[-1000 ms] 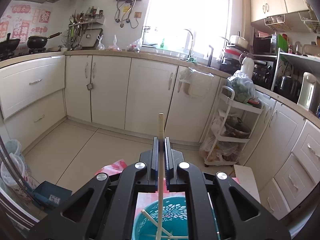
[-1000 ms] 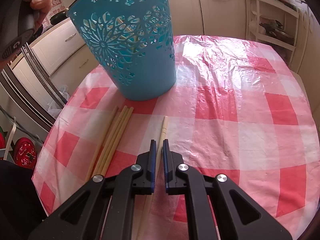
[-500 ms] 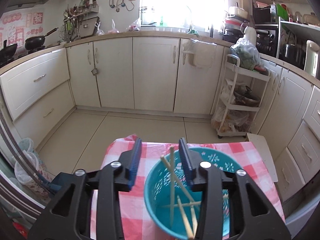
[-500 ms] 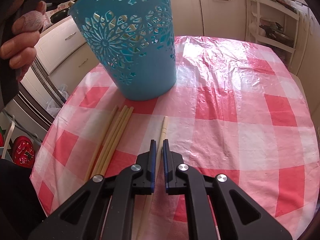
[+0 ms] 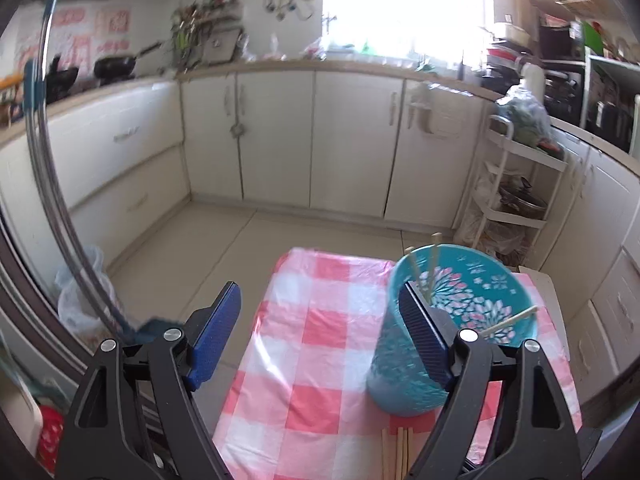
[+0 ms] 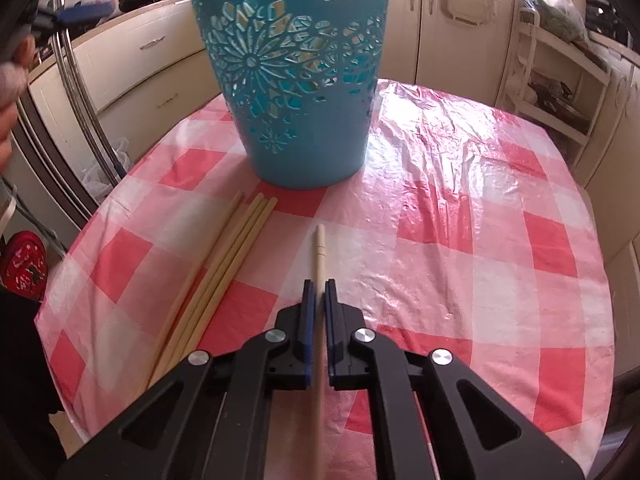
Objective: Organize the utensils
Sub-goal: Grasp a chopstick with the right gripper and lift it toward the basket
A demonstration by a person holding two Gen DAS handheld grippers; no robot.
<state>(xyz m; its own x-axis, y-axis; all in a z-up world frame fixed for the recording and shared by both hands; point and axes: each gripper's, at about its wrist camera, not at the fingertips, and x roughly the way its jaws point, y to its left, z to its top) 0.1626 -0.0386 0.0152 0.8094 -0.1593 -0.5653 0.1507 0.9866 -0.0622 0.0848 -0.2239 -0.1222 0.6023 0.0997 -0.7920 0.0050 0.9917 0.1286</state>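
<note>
A blue perforated basket [image 6: 296,80] stands on the red-checked tablecloth [image 6: 460,216]; it also shows in the left wrist view [image 5: 460,320] with several chopsticks [image 5: 428,276] leaning inside. My right gripper [image 6: 319,286] is shut on a single pale chopstick [image 6: 319,248], low over the cloth, pointing at the basket. Several loose chopsticks [image 6: 224,272] lie on the cloth to its left. My left gripper [image 5: 320,300] is wide open and empty, above the table to the left of the basket.
White kitchen cabinets [image 5: 280,140] line the far walls. A white shelf trolley [image 5: 516,200] stands at the right. A chair's metal tube [image 5: 52,184] curves at the left, with plastic bags [image 5: 80,300] on the floor. The table edge is near on the left.
My left gripper opened and let its chopstick drop into the basket, then moved left and away from it. The right gripper stayed shut on its chopstick and edged closer to the basket.
</note>
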